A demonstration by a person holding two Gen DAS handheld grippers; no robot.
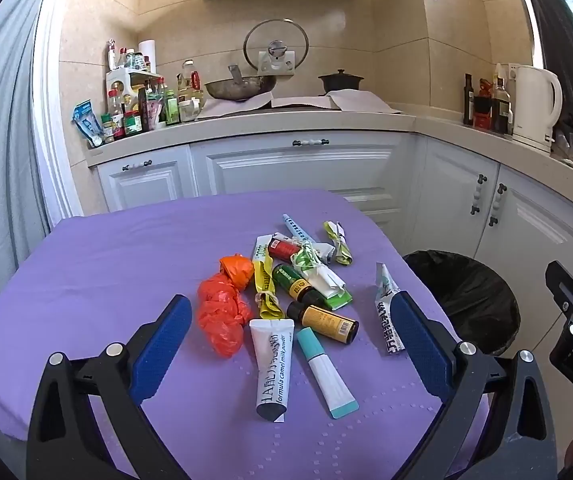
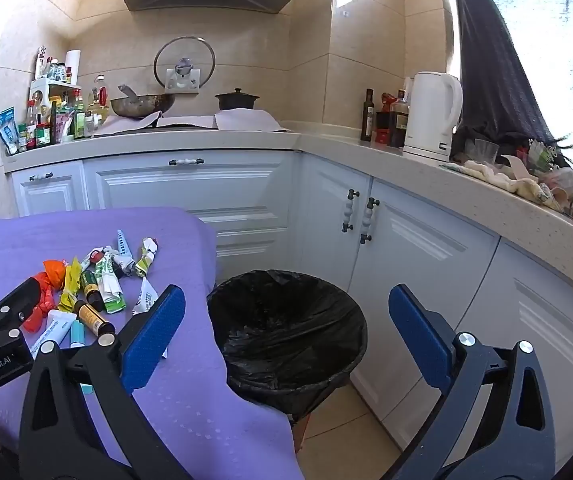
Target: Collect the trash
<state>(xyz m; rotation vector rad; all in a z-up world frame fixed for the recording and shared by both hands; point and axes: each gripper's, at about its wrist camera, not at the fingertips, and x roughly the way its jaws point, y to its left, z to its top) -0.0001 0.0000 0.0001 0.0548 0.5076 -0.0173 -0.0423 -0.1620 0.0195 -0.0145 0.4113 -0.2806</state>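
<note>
A pile of trash lies on the purple tablecloth [image 1: 86, 264]: an orange plastic bag [image 1: 222, 308], a white camel-milk tube [image 1: 272, 368], a teal-capped tube [image 1: 326, 372], small brown bottles [image 1: 326, 322], yellow and green wrappers [image 1: 264, 280], and a white sachet [image 1: 386, 308]. My left gripper [image 1: 288, 320] is open and empty, held above the near side of the pile. My right gripper [image 2: 286, 312] is open and empty, above the black-lined trash bin [image 2: 286, 332] beside the table. The pile also shows in the right wrist view [image 2: 90, 292].
White kitchen cabinets [image 2: 190, 188] and a countertop wrap the far side and right. On it stand condiment bottles [image 1: 134, 108], a wok [image 1: 240, 86], a black pot [image 1: 340, 80] and a white kettle [image 2: 430, 116]. The bin [image 1: 462, 300] stands on the floor right of the table.
</note>
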